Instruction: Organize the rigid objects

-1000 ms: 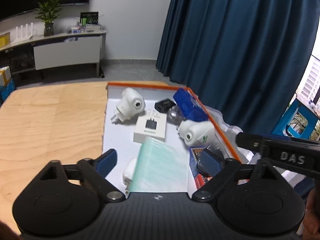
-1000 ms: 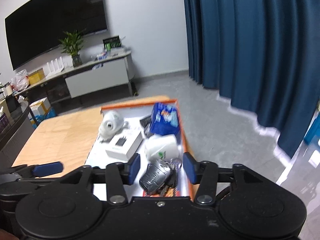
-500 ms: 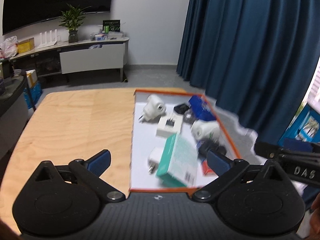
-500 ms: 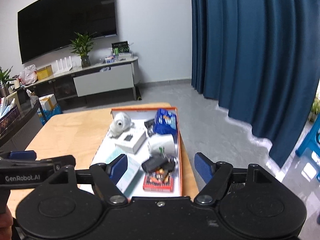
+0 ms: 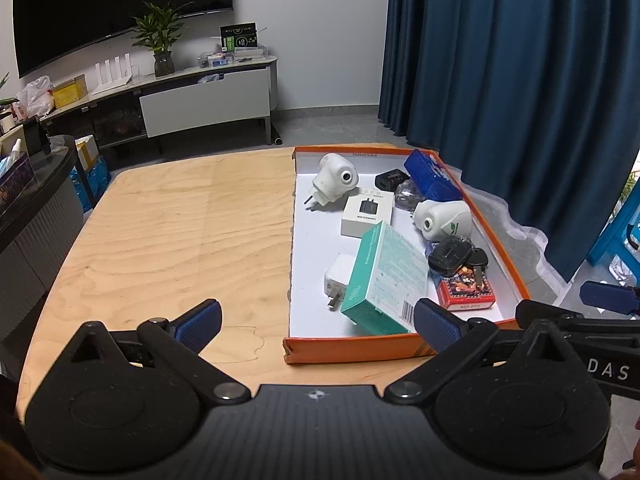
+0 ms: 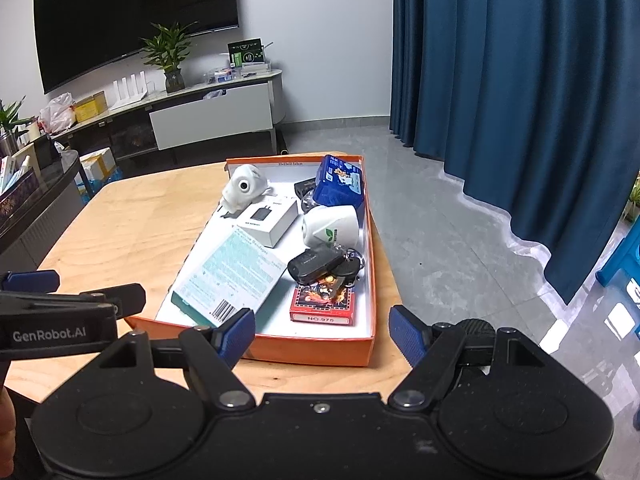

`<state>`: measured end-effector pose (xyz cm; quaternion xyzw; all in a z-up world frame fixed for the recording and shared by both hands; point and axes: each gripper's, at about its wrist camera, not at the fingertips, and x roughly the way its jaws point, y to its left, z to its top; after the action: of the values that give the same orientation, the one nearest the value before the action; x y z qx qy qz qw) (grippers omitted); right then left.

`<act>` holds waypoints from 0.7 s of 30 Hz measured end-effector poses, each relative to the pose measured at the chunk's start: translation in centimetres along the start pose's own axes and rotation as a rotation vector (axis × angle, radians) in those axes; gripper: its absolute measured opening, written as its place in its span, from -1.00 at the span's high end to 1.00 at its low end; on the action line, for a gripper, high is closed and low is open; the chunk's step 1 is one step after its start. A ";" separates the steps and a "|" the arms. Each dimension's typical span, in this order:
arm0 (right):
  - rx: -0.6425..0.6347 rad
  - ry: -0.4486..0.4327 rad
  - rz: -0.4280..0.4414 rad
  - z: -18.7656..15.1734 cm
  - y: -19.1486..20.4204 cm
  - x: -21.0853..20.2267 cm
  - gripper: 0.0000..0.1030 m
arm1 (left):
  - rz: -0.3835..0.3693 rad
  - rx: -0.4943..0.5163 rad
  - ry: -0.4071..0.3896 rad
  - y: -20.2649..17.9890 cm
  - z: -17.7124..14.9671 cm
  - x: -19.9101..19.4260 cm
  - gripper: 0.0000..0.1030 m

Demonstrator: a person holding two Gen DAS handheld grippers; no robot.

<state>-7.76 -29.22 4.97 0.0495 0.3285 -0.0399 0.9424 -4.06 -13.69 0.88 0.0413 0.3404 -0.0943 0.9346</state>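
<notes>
An orange box with a white inside sits on the right part of the wooden table. In it lie a teal carton, a white charger, a white charger box, two white plug-in cameras, a blue box, a black car key and a red card deck. My left gripper hangs open before the box's near wall, holding nothing. My right gripper is also open and empty, just short of the orange box; the car key rests on the card deck.
The table's left half is bare wood. Its right edge drops to a grey floor beside a dark blue curtain. A TV console with a plant stands at the back wall. A dark counter borders the table's left.
Both grippers have drawn back from the box. The right jaws widened and let go of the car key, which now lies in the box. The teal carton lies flat between the other items.
</notes>
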 end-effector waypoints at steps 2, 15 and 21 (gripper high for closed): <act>0.001 0.004 0.000 -0.1 -0.1 0.1 -0.69 | -0.002 0.008 0.004 -0.1 -0.1 0.1 -1.00; -0.005 0.031 0.007 -0.3 0.2 0.7 -0.69 | -0.004 0.016 0.020 -0.4 -0.2 0.4 -1.00; -0.004 0.033 0.006 -0.3 0.2 0.8 -0.69 | -0.017 0.020 0.009 -0.4 -0.4 0.3 -1.00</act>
<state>-7.30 -29.02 4.29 0.0491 0.3441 -0.0356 0.9370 -4.12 -14.11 0.38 0.0479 0.3438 -0.1056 0.9319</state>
